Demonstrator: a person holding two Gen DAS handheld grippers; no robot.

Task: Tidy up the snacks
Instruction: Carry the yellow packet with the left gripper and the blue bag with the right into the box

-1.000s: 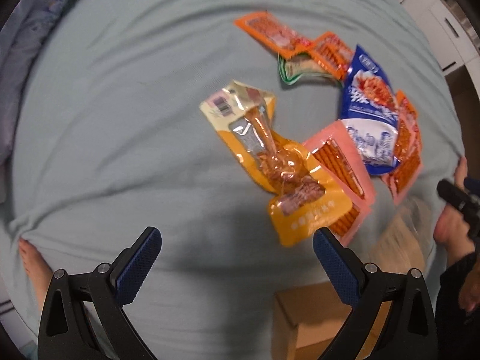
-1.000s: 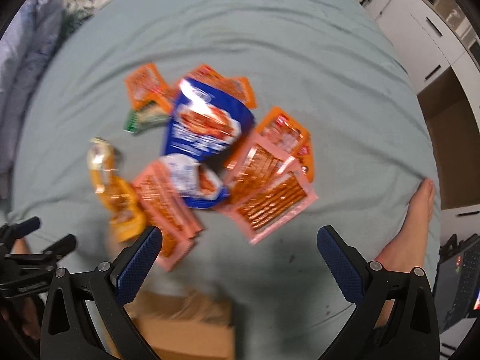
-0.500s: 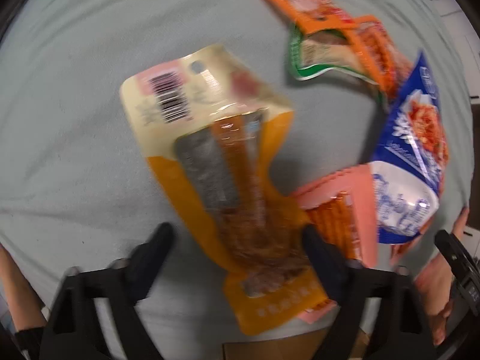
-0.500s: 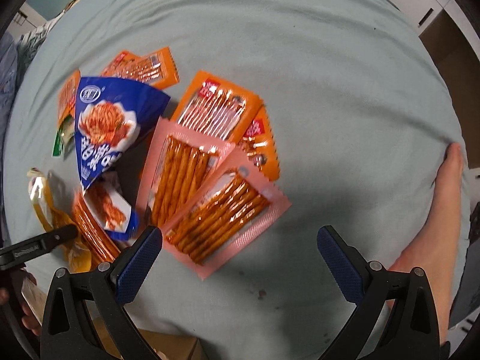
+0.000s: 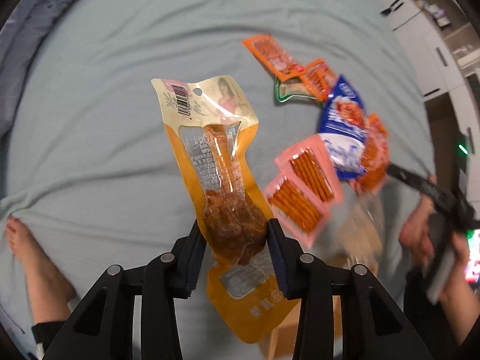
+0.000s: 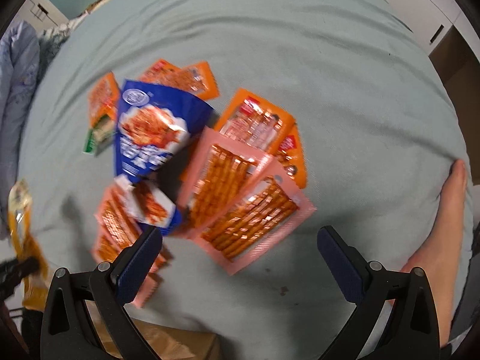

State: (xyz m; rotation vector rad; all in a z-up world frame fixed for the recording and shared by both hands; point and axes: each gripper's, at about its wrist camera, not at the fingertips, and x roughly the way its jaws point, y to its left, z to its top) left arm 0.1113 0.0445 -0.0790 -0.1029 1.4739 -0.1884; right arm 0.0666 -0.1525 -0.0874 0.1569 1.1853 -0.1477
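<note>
yellow pouch (image 5: 222,180) in left gripper (image 5: 237,255) (clamped)

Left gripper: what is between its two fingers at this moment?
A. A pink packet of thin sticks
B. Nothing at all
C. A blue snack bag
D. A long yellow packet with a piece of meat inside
D: the left gripper has both pads pressed on the yellow meat packet, whose lower part hangs between them, while the blue bag and pink stick packets lie on the bedsheet.
</note>
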